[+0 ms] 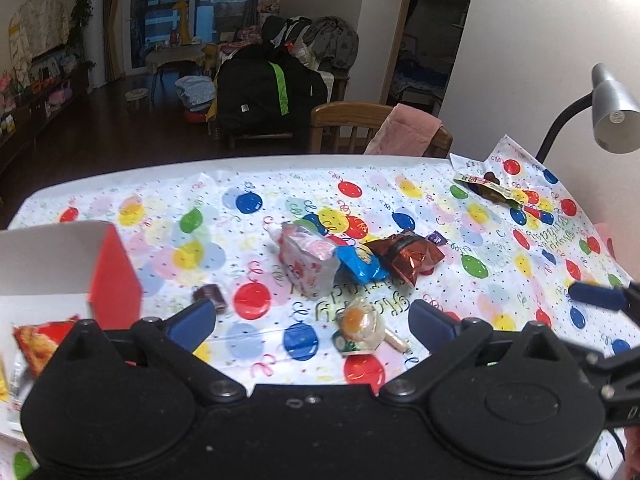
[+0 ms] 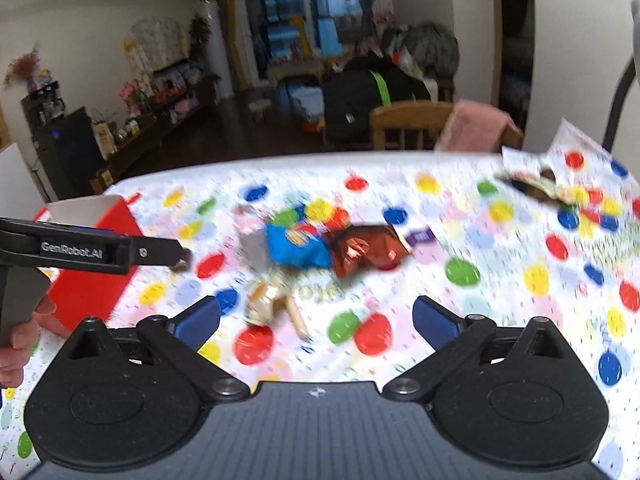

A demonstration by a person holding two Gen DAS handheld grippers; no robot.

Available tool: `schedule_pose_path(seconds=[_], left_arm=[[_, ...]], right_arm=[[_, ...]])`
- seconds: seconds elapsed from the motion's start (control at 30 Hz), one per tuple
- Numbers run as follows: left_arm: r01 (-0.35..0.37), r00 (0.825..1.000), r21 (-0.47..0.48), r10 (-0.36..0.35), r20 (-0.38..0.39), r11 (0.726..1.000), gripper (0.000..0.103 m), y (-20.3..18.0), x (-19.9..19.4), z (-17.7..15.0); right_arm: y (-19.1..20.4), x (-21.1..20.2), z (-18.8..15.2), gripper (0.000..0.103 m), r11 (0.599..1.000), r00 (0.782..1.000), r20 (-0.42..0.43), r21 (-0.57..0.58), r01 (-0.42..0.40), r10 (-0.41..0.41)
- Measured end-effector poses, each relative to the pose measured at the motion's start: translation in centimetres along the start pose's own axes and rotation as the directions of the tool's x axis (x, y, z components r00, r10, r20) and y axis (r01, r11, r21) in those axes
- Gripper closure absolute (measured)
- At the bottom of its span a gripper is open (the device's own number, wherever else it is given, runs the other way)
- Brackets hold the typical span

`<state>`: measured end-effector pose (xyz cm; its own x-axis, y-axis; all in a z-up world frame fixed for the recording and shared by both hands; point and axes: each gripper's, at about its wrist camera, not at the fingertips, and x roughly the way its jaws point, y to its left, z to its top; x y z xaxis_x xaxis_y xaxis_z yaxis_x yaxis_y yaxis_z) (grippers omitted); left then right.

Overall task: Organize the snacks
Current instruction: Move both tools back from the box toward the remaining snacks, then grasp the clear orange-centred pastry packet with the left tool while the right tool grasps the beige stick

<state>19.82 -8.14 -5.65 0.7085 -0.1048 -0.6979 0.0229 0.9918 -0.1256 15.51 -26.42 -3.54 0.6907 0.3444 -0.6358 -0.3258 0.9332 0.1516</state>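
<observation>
Snacks lie on a balloon-print tablecloth (image 1: 500, 248). A pink-white packet (image 1: 308, 256), a blue packet (image 1: 360, 266) and a brown foil packet (image 1: 408, 254) cluster mid-table. A lollipop (image 1: 360, 328) lies between my left gripper's (image 1: 312, 320) open fingers, untouched. A small dark candy (image 1: 210, 295) sits by the left finger. A red-and-white box (image 1: 112, 276) at left holds an orange snack bag (image 1: 38, 342). My right gripper (image 2: 316, 318) is open and empty above the cloth; its view is blurred and shows the same blue packet (image 2: 296, 250), brown packet (image 2: 360, 250) and lollipop (image 2: 272, 300).
More wrappers (image 1: 492, 190) lie at the far right near a grey desk lamp (image 1: 612, 112). A wooden chair (image 1: 344, 124) with a pink cloth stands behind the table. The left gripper (image 2: 80, 252) shows at left in the right wrist view, beside the box (image 2: 92, 280).
</observation>
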Motion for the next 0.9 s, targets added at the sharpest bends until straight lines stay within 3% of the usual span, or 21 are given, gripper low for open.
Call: schedule_pose_path(seconds=[0.2,0.53,0.8,0.9], left_arm=[[-0.009,1.000,0.012,0.009,-0.025,1.000,0.000,-2.1,3.1,-0.3],[-0.013,0.996,-0.005,0.012,-0.088,1.000,0.001,-3.6,7.8,-0.7],[-0.014,0.983,-0.034,0.008,-0.181,0.999,0.012,-3.4,11.7,-1.1],[-0.007,0.978,-0.043,-0.002,-0.210,0.999,0.021,-3.5,12.9,-1.2]], right_arm=[[-2.0,2.4,-0.6,0.000,0.999,0.999,-0.037,-0.025,0.027,-0.028],[-2.1,7.9,-1.5,0.000,0.993,0.993,-0.119,-0.112,-0.035,0.021],[-0.3,11.2,-1.6,0.003,0.981,0.983,-0.163,-0.159,-0.110,0.083],[0.2,12.4,-1.6,0.010,0.977,0.980,-0.177,-0.173,-0.125,0.095]])
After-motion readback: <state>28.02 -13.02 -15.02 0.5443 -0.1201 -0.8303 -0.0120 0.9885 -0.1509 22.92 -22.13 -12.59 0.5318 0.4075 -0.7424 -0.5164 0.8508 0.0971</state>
